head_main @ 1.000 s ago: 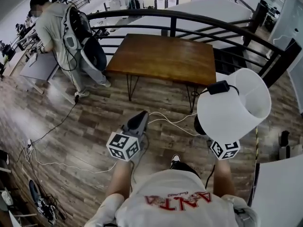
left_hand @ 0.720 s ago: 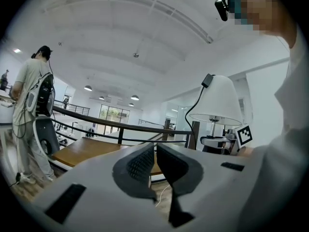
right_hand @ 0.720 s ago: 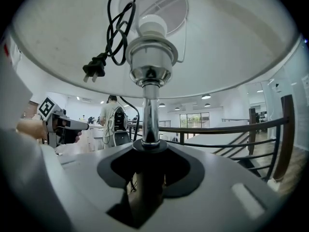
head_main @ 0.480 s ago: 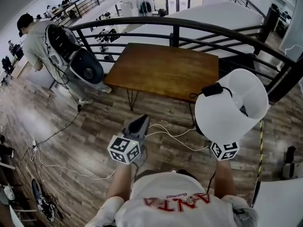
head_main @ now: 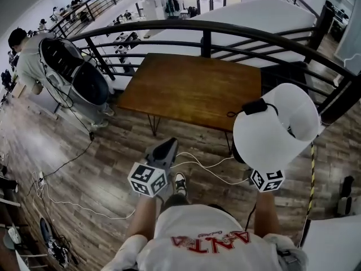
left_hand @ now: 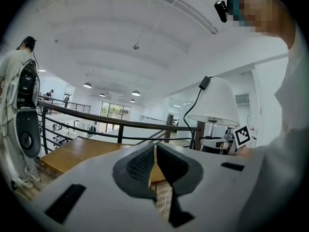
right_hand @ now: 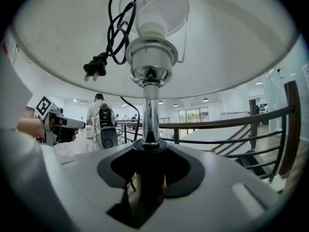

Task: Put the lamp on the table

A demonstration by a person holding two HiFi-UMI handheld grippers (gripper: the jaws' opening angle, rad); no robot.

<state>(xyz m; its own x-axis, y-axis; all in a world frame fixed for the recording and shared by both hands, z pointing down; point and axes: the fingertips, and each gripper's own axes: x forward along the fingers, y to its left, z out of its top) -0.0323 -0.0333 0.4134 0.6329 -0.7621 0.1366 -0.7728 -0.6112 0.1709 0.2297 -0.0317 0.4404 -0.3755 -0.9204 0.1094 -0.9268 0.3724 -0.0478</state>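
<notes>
My right tongs (right_hand: 147,173) are clamped low on the white-shaded, chrome-stemmed lamp (right_hand: 145,105), its foot lost in shadow between them; my left tongs (left_hand: 154,163) are together, empty. The brown wooden bench (head_main: 192,86) ahead is nearer than a second ago.

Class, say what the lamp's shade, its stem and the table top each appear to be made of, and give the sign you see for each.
Lamp shade: white and matt, likely fabric or paper on a wire frame; no gloss, and thin wires show inside.
Lamp stem: polished, chrome-like metal; it mirrors the room.
Table top: brown wood or veneer with a satin finish; grain streaks and a soft sheen show.
</notes>
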